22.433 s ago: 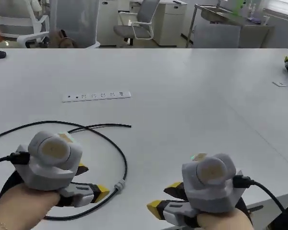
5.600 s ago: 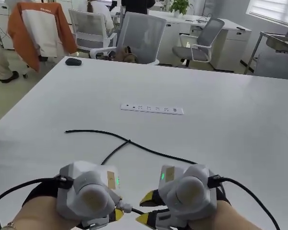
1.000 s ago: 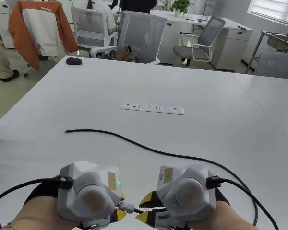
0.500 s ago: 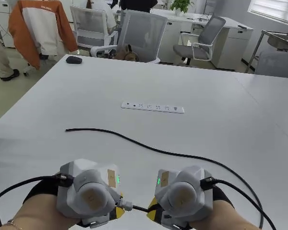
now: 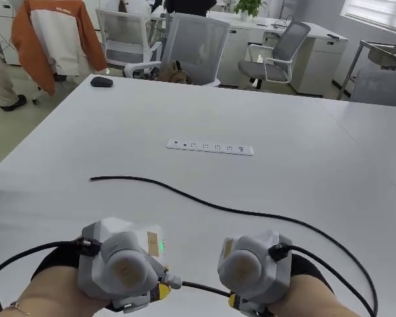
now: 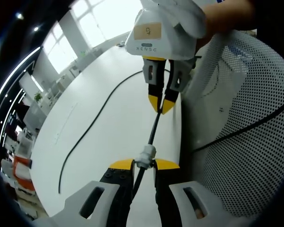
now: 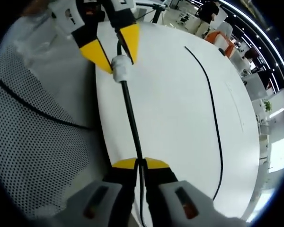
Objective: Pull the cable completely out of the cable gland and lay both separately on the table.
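**A:** Any sign of the small light grey plastic cable gland [image 6: 146,156]?

**B:** Yep, pinched in the left tool [image 6: 143,164], jaws shut tight on it, right at the near edge of the white table [image 5: 303,132]. Threaded on the thin black cable [image 6: 154,130], with a bit of cable poking out the back between the jaws.

**A:** And the right tool [image 7: 138,163]?

**B:** Squeezed together on the cable itself, just right of the gland. Short straight stretch of cable between the two tools, tips facing each other. Can't tell how far off the table.

**A:** Rest of the cable?

**B:** Lying flat on the table, sweeping from the near right in a long curve to a free end out at the left.

**A:** Anything else around?

**B:** Flat white power strip [image 5: 210,147] further back near the middle, well apart from the cable. Small black mouse [image 5: 101,82] at the far left edge. Grey mesh office chairs [image 5: 193,49] beyond the far edge, plus an orange and white jacket [image 5: 51,39] far left.
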Demonstrator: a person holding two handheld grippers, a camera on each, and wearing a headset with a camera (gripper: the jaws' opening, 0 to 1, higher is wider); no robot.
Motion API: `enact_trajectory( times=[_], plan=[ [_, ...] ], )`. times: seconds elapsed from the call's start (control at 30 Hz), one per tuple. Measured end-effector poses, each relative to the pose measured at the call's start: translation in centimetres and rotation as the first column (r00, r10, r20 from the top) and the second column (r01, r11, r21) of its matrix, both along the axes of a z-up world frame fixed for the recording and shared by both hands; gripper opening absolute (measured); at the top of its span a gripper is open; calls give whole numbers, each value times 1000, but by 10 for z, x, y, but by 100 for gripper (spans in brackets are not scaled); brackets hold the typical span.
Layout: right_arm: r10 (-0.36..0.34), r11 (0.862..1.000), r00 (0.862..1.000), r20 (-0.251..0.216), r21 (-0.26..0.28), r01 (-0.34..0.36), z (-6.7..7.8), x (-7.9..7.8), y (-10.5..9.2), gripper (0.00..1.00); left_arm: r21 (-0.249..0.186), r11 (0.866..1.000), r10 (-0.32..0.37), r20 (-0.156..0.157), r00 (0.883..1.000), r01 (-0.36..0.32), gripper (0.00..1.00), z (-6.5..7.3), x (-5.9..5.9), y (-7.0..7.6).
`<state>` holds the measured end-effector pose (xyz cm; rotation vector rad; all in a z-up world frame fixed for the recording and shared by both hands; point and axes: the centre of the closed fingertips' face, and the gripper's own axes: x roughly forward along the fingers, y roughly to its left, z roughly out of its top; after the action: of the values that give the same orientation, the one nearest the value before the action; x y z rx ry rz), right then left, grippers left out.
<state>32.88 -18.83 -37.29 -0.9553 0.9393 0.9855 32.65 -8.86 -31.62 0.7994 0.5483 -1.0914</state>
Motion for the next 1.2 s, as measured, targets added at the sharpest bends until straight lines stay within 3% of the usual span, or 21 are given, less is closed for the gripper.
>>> enact_trajectory(
  times=[0.13, 0.23, 0.37, 0.43, 0.6, 0.77, 0.87, 1.07, 1.2],
  plan=[
    [-33, 999, 999, -33, -8, 33, -2, -4, -6, 4, 0, 1000, 0, -1, 1000, 0, 17, 0, 0, 0],
    [-21, 1000, 999, -45, 8, 21, -2, -9, -1, 14, 5, 1000, 0, -5, 1000, 0, 17, -1, 0, 0],
    [52, 995, 998, -46, 84, -48, 3, -14, 21, 23, 10, 1000, -9, -8, 1000, 9, 17, -3, -2, -1],
    [84, 986, 996, -40, 146, -77, 9, -16, 35, 25, 10, 1000, -11, -8, 1000, 11, 17, -3, -2, -1],
    [142, 941, 990, 20, 307, -141, 34, -17, 66, 22, 2, 1000, -10, -3, 1000, 10, 17, -1, -1, -2],
    [132, 912, 990, 58, 384, -144, 49, -13, 76, 15, -4, 1000, -22, 1, 1000, 22, 17, 0, -2, -4],
    [125, 910, 991, 50, 391, -135, 49, -12, 75, 11, -1, 1000, -25, 2, 1000, 25, 17, -2, -1, -4],
    [155, 921, 987, 39, 355, -159, 41, -17, 74, 7, -7, 1000, -28, 3, 1000, 28, 17, -2, 1, -5],
    [168, 937, 985, 44, 303, -173, 36, -17, 68, 3, -7, 1000, -24, 6, 1000, 24, 17, -1, 2, -4]
  ],
)
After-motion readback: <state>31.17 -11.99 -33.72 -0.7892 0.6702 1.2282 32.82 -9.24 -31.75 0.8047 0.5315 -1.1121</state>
